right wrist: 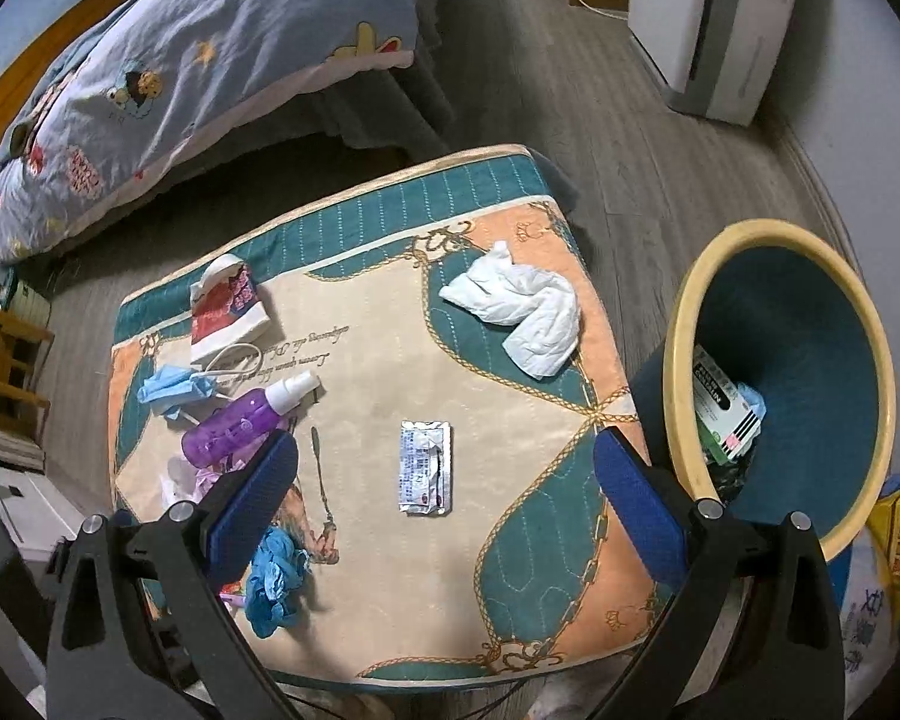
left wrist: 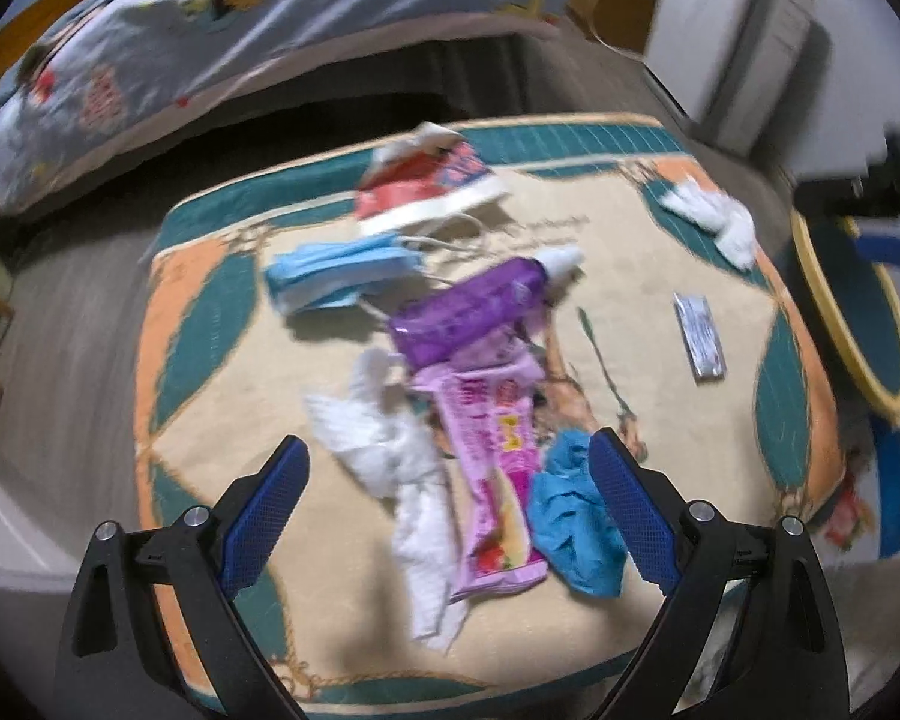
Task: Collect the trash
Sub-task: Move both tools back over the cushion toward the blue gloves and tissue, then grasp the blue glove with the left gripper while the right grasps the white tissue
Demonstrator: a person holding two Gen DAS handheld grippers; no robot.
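Trash lies scattered over a patterned cloth (right wrist: 390, 324) covering a low table. In the left wrist view, the left gripper (left wrist: 450, 504) hovers above the nearest pile with its two blue fingers wide apart, holding nothing. Between them lie a crumpled white tissue (left wrist: 390, 450), a pink snack wrapper (left wrist: 492, 480) and a bunched blue glove (left wrist: 570, 516), touching one another. This view is blurred, so finer detail is unclear.

To do this step well, I judge the fingers should come straight down over one soft piece, likely the wrapper or tissue, and close low, so neighbours are not dragged along.

At twelve o'clock from the pile lies a purple spray bottle (left wrist: 468, 312) on its side, then a blue face mask (left wrist: 342, 276), then a red and white packet (left wrist: 426, 186). At two o'clock lies a small foil packet (left wrist: 699, 336), well apart.

In the right wrist view, the right gripper (right wrist: 444, 492) is also spread open and empty, above the foil packet. At one o'clock sits another white tissue (right wrist: 522, 312). At three o'clock, beside the table, stands a bin (right wrist: 678, 360), yellow-rimmed, already holding some rubbish. A bed (right wrist: 210, 60) lies beyond.
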